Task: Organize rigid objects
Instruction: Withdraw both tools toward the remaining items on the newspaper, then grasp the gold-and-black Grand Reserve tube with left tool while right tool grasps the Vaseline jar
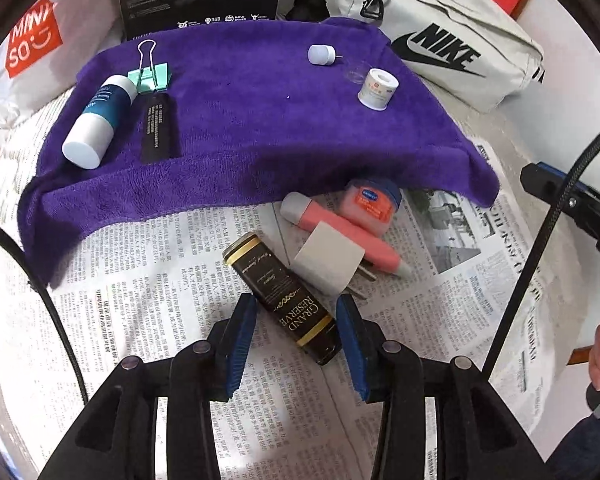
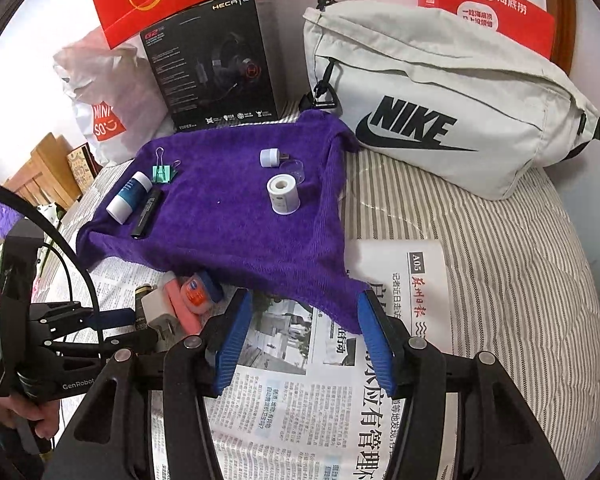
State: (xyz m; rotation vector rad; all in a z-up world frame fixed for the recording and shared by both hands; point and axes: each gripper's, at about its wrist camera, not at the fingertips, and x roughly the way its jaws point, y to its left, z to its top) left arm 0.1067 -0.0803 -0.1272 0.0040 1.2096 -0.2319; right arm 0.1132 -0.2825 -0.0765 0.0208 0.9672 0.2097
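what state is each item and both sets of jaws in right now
left gripper: jaws open, straddling the dark tube
dark tube: lying on newspaper
white bottle: on its side, on purple towel
tape roll: upright on towel
binder clip: lying flat
right gripper: jaws open, empty

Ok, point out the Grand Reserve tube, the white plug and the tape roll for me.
Grand Reserve tube point(image 1: 284, 298), left wrist view, on its dark label.
White plug point(image 1: 329, 262), left wrist view, on its flat white body.
Tape roll point(image 2: 283, 194), right wrist view, on its white outer side.
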